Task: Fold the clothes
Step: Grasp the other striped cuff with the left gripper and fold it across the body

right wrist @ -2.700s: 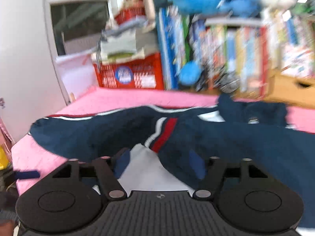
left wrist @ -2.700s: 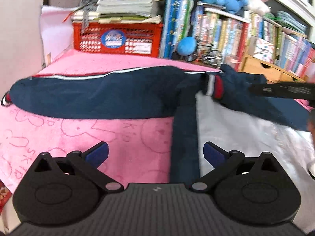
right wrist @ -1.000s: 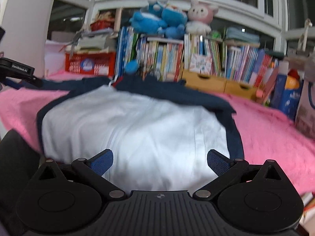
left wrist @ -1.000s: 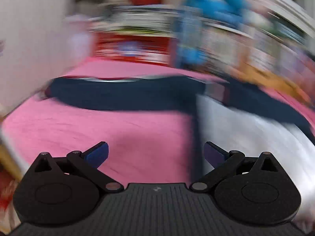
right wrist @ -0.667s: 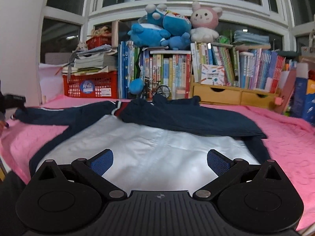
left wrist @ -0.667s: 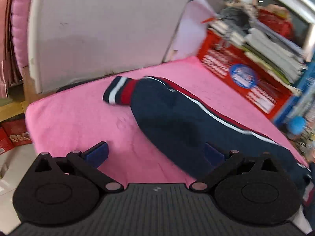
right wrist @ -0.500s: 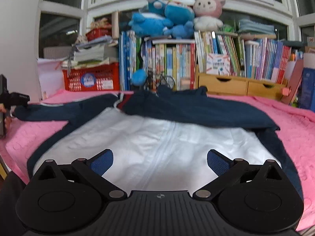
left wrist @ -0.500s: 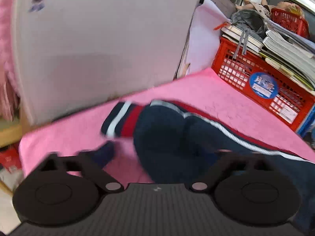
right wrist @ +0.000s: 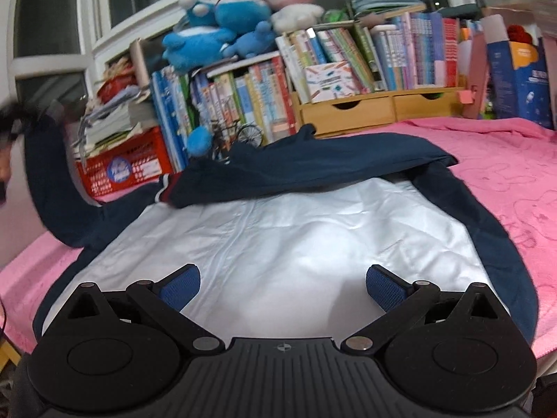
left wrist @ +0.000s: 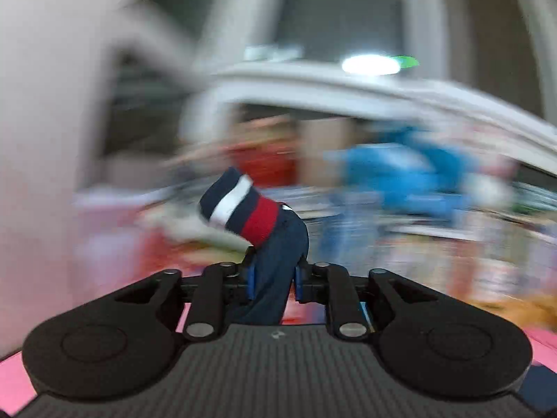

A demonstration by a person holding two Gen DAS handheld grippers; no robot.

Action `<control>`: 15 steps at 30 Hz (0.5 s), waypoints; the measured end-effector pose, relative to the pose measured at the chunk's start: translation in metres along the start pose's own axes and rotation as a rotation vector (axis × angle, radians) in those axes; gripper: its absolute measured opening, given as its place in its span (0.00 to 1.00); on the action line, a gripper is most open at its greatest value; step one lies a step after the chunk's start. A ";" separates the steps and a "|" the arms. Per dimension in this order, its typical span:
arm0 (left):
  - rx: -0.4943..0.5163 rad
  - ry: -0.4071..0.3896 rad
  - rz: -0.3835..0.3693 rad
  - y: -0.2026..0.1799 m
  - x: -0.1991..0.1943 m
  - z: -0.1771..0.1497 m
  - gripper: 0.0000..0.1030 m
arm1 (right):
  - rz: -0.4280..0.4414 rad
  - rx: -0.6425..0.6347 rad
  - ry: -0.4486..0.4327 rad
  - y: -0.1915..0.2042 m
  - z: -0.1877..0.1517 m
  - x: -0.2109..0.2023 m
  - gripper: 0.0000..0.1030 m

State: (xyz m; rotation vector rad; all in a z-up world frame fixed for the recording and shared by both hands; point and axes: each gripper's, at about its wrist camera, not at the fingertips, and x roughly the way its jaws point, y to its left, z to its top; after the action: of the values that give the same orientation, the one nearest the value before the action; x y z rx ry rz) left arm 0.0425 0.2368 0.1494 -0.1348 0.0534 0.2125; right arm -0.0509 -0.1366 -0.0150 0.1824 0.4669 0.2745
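Observation:
A navy and white jacket (right wrist: 278,230) lies spread on a pink blanket (right wrist: 504,160), white panel facing me, with one navy sleeve (right wrist: 313,167) folded across its top. My left gripper (left wrist: 273,278) is shut on the other sleeve (left wrist: 278,278), just below its navy, white and red striped cuff (left wrist: 243,209), and holds it up in the air. In the right wrist view that raised sleeve (right wrist: 55,181) rises at the far left. My right gripper (right wrist: 282,284) is open and empty, just above the jacket's near hem.
Behind the blanket stand a red crate (right wrist: 125,170) with stacked papers, a row of books (right wrist: 313,80) with blue and pink plush toys (right wrist: 222,38) on top, wooden drawers (right wrist: 379,108) and a blue box (right wrist: 518,80). A small toy bicycle (right wrist: 236,136) stands by the collar.
My left gripper has closed on the left sleeve near its cuff and lifted it off the blanket; the view is blurred by motion. My right gripper stays open over the hem.

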 end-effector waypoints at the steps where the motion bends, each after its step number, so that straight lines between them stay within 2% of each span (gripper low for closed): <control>1: 0.049 0.017 -0.059 -0.031 0.007 -0.004 0.33 | -0.006 0.008 -0.006 -0.003 0.001 -0.002 1.00; 2: 0.096 0.054 -0.126 -0.063 0.012 -0.014 0.49 | -0.019 0.019 -0.012 -0.007 0.001 -0.005 1.00; 4: 0.190 0.158 -0.254 -0.120 0.021 -0.044 0.67 | -0.043 0.041 -0.019 -0.016 0.002 -0.012 1.00; 5: 0.234 0.218 -0.306 -0.143 0.025 -0.063 0.67 | -0.058 0.055 -0.020 -0.021 0.001 -0.015 1.00; 8: 0.332 0.386 -0.384 -0.183 0.030 -0.114 0.66 | -0.088 0.084 -0.023 -0.034 0.000 -0.024 1.00; 9: 0.354 0.413 -0.410 -0.189 0.023 -0.126 0.66 | -0.097 0.089 -0.025 -0.038 0.000 -0.027 1.00; 12: 0.375 0.408 -0.458 -0.183 -0.006 -0.136 0.67 | -0.106 0.102 -0.030 -0.045 0.004 -0.028 1.00; 15: 0.343 0.347 -0.433 -0.153 -0.033 -0.124 0.79 | -0.043 0.143 -0.032 -0.046 0.021 -0.014 1.00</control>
State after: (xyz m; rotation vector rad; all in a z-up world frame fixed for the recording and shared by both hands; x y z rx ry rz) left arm 0.0382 0.0641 0.0482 0.1607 0.3993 -0.2559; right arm -0.0431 -0.1874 -0.0011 0.3159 0.4583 0.1959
